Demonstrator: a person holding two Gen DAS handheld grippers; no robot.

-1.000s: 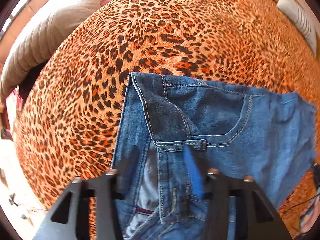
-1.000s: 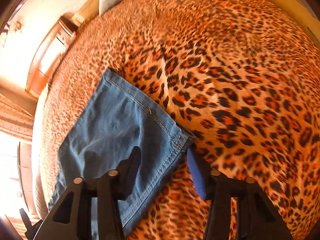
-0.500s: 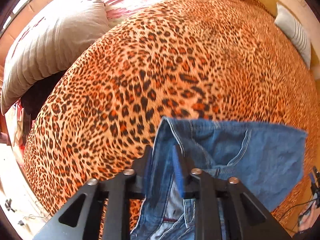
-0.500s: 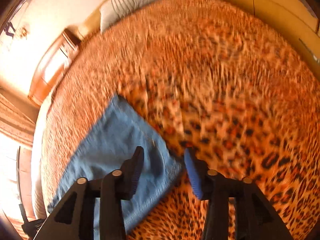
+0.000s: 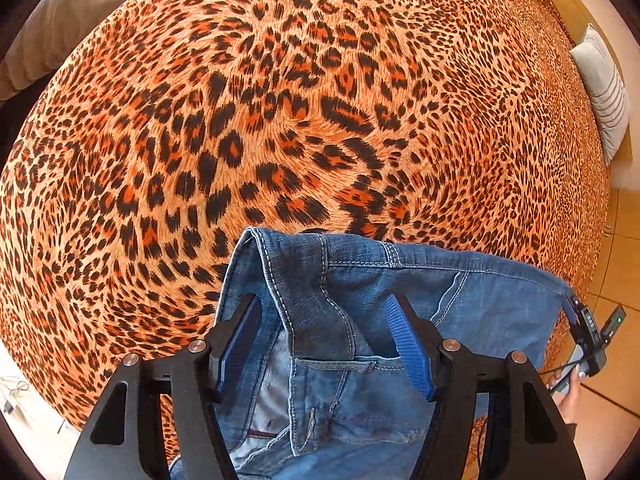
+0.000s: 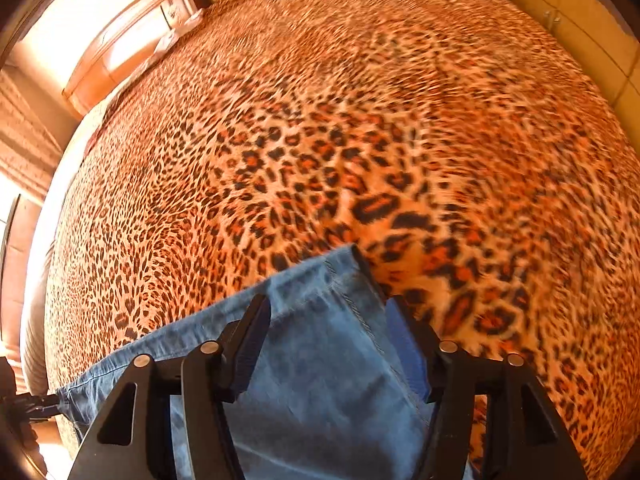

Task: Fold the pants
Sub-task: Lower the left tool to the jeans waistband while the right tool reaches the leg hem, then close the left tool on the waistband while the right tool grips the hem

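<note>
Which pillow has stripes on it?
The small white pillow at the bed's right edge in the left wrist view has grey stripes. The big beige pillow at the upper left is plain.

Left gripper [image 5: 326, 340] points steeply down, jaws opening, blue pads [image 5: 408, 346] wide apart, clear of what lies between. Right gripper [image 6: 328, 344] likewise steeply down, jaws opening, pads [image 6: 252, 340] apart. Fingers of a hand [image 5: 570, 390] at lower right of left view.

— What's around you?
— A leopard-print bedspread [image 5: 320, 100] fills your view; striped pillow [image 5: 604, 92] at its edge, tiled floor [image 5: 624, 248] beyond.
— And opposite?
— Wooden headboard [image 6: 132, 40], bright sunlight.
</note>
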